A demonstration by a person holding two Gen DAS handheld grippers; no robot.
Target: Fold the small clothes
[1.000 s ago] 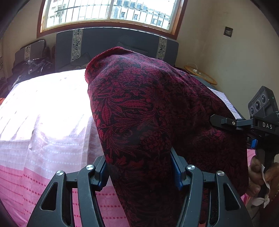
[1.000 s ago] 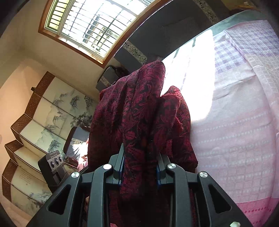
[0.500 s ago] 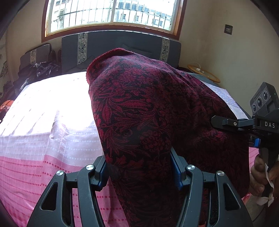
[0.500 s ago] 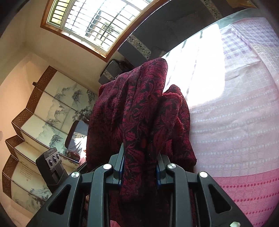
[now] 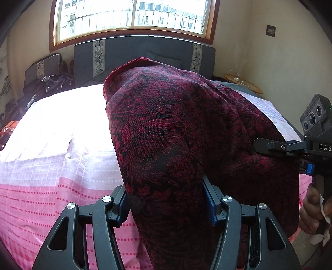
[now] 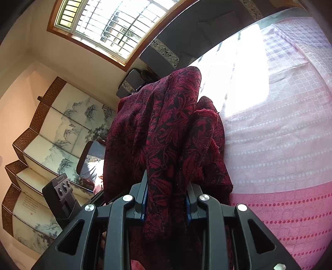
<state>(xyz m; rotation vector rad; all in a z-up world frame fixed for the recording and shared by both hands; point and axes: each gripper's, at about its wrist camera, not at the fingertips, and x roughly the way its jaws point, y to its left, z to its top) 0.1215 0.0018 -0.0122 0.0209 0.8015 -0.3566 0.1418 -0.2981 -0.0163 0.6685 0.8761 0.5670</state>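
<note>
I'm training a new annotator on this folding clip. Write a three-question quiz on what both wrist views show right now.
1. True or false: both grippers grip the same dark red patterned garment.
2. What lies under the garment? A) a bare wooden floor B) a pink and white bedspread C) a glass table
3. Fill in: in the left wrist view, the right gripper shows at the picture's ____ edge.

Key: 1 true; 2 B; 3 right.

garment [image 5: 176, 135]: hangs over bed [image 5: 51, 166], btwn both grippers
headboard [image 5: 145, 49]: behind bed, under window [image 5: 132, 14]
screen [image 6: 51, 135]: left of bed
</note>
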